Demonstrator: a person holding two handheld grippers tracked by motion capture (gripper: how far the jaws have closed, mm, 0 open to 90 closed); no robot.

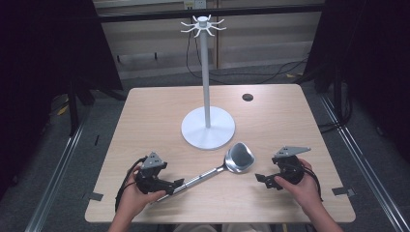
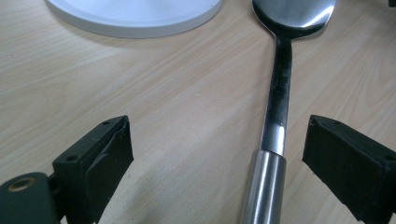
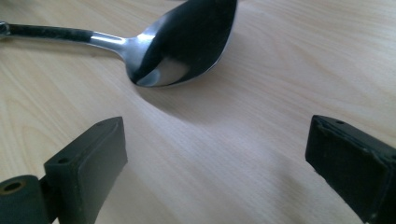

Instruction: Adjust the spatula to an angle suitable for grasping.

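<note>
ladle (image 1: 227, 164) lies flat on desk (image 1: 145, 116), not yet gripped; left gripper (image 2: 217, 154) jaws spread around handle, right gripper (image 3: 217, 154) jaws spread, empty.

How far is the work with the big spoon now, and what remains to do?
Nothing looks done yet: the metal serving spoon lies flat on the wooden table, near the white hook stand. In hand: the left gripper is open with the spoon's handle between its jaws, not clamped. The right gripper is open, facing the bowl. Left, probably: grasp, lift, and hang the spoon on the stand's hooks.
</note>
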